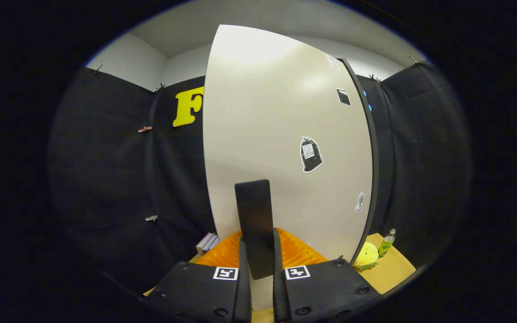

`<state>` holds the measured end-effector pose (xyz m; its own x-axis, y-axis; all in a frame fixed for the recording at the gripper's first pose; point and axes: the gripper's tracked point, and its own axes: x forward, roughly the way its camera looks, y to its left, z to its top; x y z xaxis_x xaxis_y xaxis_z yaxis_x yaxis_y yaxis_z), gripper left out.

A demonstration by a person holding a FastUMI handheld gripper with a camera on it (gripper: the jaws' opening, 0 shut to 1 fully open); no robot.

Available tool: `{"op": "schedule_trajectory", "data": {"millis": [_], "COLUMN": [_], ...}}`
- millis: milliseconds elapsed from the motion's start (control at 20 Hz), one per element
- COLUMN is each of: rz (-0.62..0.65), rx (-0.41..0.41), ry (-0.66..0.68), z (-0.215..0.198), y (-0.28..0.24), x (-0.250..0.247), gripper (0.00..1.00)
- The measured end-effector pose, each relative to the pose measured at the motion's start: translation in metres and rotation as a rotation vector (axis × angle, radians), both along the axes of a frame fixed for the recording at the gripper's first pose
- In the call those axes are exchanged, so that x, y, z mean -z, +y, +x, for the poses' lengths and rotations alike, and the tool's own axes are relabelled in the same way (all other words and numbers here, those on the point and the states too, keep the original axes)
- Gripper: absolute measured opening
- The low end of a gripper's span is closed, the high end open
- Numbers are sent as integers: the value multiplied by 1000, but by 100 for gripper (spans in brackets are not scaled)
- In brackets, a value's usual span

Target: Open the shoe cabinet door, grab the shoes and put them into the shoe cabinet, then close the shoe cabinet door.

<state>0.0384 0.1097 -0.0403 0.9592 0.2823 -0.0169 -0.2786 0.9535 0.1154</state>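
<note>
Booth: hand-held gripper (257,264) seemingly clamping door handle (254,224)

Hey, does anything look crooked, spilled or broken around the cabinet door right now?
Nothing stands out. The claw is shut on the dark handle of the pale cabinet door, whose stickers look intact. Beyond it, the green bottle stands upright by a yellow plush toy on the table, with no spill visible.

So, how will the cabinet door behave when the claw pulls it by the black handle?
The cabinet door is a large flat panel, so it probably stays stiff and swings instead of bending. The claw has both fingers against the upright black handle, which looks smooth, so it might slip under a quick pull. Its weight cannot be judged.
</note>
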Motion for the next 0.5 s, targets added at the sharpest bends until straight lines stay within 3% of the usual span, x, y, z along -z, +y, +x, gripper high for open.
{"op": "schedule_trajectory", "data": {"millis": [500], "rz": [9], "rx": [69], "ry": [20], "z": [-32], "y": [-58], "x": [0], "gripper": [23]}}
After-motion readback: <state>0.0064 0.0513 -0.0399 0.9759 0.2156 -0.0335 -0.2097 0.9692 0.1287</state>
